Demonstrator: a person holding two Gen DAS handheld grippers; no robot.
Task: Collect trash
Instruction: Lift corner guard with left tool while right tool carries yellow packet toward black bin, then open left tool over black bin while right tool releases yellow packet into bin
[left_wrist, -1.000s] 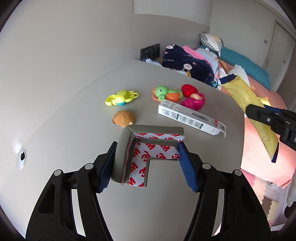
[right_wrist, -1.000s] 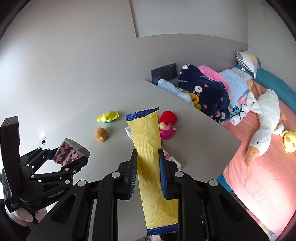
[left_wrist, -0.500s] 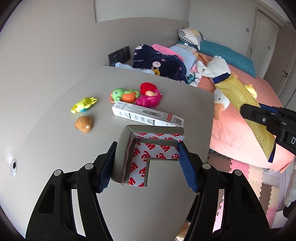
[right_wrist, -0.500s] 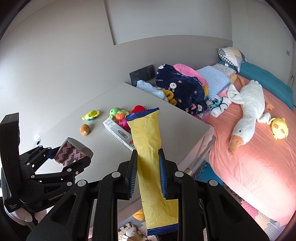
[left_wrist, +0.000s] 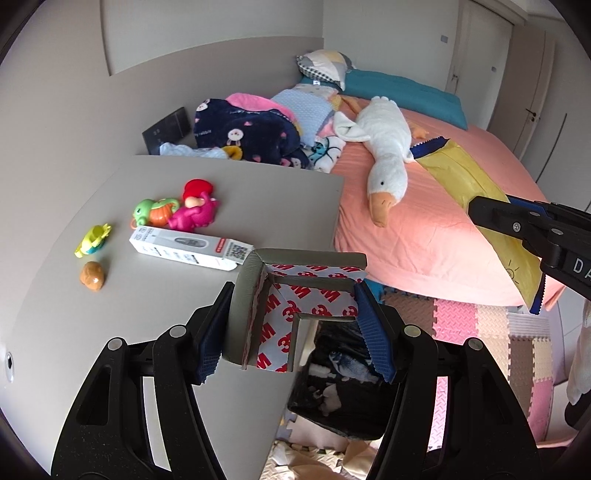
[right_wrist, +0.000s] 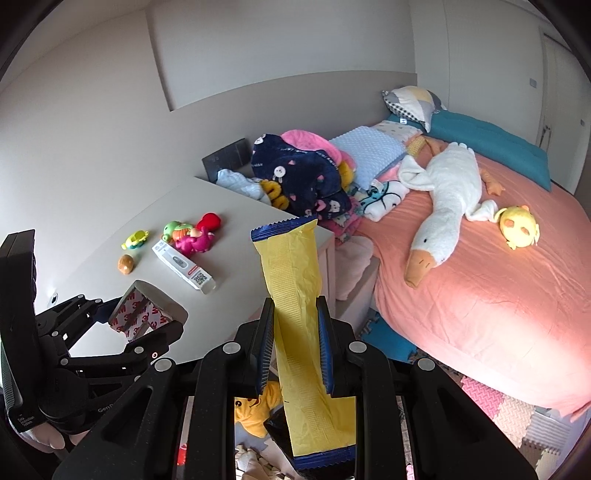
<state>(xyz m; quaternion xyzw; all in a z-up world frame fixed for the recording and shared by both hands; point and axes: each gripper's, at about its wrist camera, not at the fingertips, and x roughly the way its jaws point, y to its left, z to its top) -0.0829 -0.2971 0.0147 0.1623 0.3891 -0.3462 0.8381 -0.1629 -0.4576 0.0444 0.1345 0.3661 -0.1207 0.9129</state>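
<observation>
My left gripper (left_wrist: 295, 325) is shut on a grey foam corner guard (left_wrist: 291, 295) lined with red-and-white adhesive backing; it hangs over the grey table's (left_wrist: 229, 199) right edge, above a black-lined bin (left_wrist: 343, 391) on the floor. In the right wrist view the same left gripper (right_wrist: 147, 314) holds the guard (right_wrist: 147, 306) at lower left. My right gripper (right_wrist: 295, 339) is shut on a long yellow wrapper (right_wrist: 295, 295) with blue ends, held upright. The left wrist view shows that wrapper (left_wrist: 476, 192) at the right, in front of the bed.
On the table lie a white thermometer box (left_wrist: 188, 247), a pink and red toy (left_wrist: 195, 210), a green and orange toy (left_wrist: 155, 210), a yellow-green toy (left_wrist: 94, 240) and a brown one (left_wrist: 92, 275). A pink bed (right_wrist: 480, 280) with a goose plush (right_wrist: 443, 206) fills the right. Foam mats (left_wrist: 480, 325) cover the floor.
Both grippers have swung to the right, away from the table's middle toward its edge and the bed. The bin and floor mats have come into view. Both grips are unchanged.
</observation>
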